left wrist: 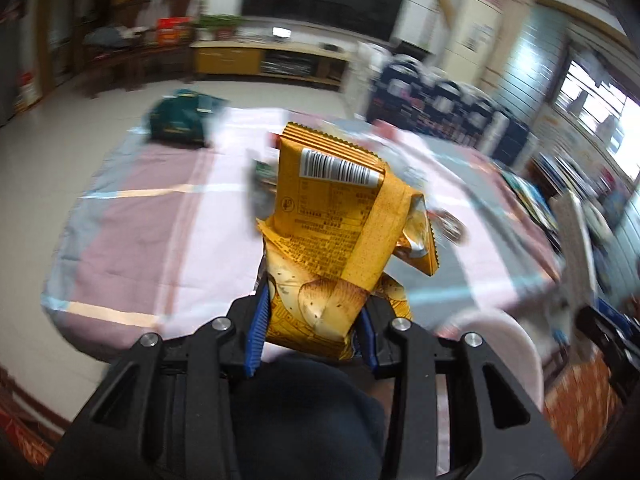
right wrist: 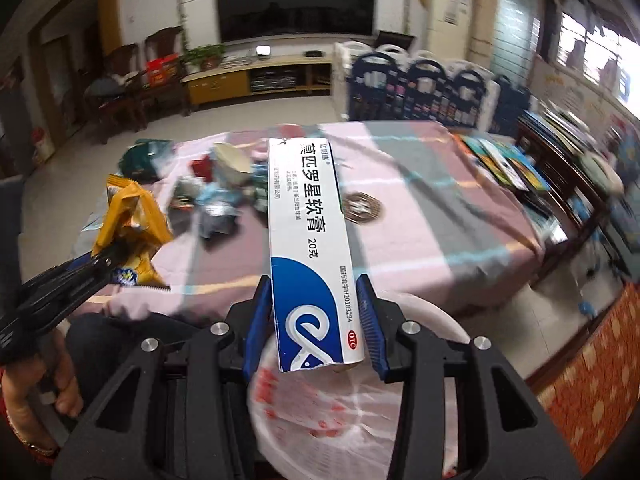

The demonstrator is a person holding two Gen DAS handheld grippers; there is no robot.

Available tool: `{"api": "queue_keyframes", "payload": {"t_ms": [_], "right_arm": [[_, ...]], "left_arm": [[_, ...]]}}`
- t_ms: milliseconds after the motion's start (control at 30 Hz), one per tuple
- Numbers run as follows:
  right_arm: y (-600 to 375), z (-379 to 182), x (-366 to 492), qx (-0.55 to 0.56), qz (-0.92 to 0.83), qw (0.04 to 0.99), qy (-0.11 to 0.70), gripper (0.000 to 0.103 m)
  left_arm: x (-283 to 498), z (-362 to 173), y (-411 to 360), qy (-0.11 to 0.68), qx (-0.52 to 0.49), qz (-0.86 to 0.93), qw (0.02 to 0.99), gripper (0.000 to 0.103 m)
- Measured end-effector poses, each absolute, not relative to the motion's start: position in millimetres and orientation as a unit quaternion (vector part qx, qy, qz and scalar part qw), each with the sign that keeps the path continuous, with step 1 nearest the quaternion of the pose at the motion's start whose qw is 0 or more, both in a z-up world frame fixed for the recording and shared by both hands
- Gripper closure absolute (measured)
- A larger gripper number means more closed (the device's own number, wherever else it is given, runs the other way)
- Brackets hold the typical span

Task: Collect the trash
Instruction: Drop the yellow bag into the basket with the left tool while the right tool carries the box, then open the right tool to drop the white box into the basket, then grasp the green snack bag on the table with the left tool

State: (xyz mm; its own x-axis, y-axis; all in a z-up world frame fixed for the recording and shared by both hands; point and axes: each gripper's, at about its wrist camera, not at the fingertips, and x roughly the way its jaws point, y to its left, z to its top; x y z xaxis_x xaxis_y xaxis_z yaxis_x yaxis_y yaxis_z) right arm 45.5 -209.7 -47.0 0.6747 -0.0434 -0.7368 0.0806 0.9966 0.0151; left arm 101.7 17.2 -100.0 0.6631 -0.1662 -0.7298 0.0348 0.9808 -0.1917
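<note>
Currently held: chip bag (left wrist: 336, 232), pinched low in left gripper (left wrist: 312, 320), above table (left wrist: 132, 208); light, crinkly, slick foil, likely best gripped at the crumpled base. Ointment box (right wrist: 308, 248), clamped across its width by right gripper (right wrist: 316, 320), over white bin (right wrist: 340, 412); light, stiff, probably crushable.

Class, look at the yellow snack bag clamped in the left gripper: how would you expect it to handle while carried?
The yellow snack bag is creased and folded over, so probably floppy and light. Its torn corner shows shiny foil, likely slippery. The left gripper pinches only its bottom, so the top may sway.
</note>
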Motion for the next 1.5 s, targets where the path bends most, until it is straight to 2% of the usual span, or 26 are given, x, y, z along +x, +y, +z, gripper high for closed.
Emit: {"api": "queue_keyframes", "payload": {"t_ms": [267, 333, 400, 500, 667, 767, 800, 1233, 1400, 1500], "right_arm": [[-287.8, -83.9, -1.2, 0.062, -0.102, 0.885, 0.45, 0.06], [-300.4, -92.7, -3.6, 0.085, -0.113, 0.878, 0.458, 0.06], [-308.4, -95.7, -4.4, 0.096, -0.117, 0.875, 0.46, 0.06], [-309.0, -96.7, -6.5, 0.095, -0.117, 0.874, 0.461, 0.059], [-305.0, -104.2, -8.4, 0.106, -0.111, 0.867, 0.473, 0.054], [-303.6, -105.9, -8.1, 0.119, -0.108, 0.863, 0.478, 0.032], [-304.1, -105.1, -9.0, 0.121, -0.109, 0.864, 0.476, 0.029], [-283.6, -118.6, 6.7, 0.113, -0.091, 0.859, 0.491, 0.025], [-270.4, -128.8, 22.5, 0.104, -0.08, 0.853, 0.505, 0.025], [-265.9, -133.7, 30.8, 0.101, -0.075, 0.85, 0.511, 0.026]], "left_arm": [[76.4, -135.1, -102.7, 0.479, 0.036, -0.245, 0.842, 0.063], [73.1, -142.4, -121.4, 0.491, 0.057, -0.272, 0.826, 0.053], [69.2, -146.5, -133.0, 0.493, 0.07, -0.286, 0.819, 0.024], [66.2, -145.4, -134.5, 0.484, 0.067, -0.289, 0.823, 0.017], [75.1, -146.0, -113.3, 0.485, 0.037, -0.236, 0.841, 0.016], [86.7, -144.3, -85.3, 0.481, 0.015, -0.171, 0.86, 0.016], [90.0, -144.0, -77.5, 0.48, 0.007, -0.159, 0.863, 0.016], [153.7, -150.3, 53.1, 0.473, -0.131, -0.004, 0.871, 0.016], [224.5, -151.8, 100.2, 0.467, -0.186, 0.039, 0.864, 0.016], [277.2, -158.8, 109.2, 0.481, -0.175, 0.059, 0.857, 0.016]]}}
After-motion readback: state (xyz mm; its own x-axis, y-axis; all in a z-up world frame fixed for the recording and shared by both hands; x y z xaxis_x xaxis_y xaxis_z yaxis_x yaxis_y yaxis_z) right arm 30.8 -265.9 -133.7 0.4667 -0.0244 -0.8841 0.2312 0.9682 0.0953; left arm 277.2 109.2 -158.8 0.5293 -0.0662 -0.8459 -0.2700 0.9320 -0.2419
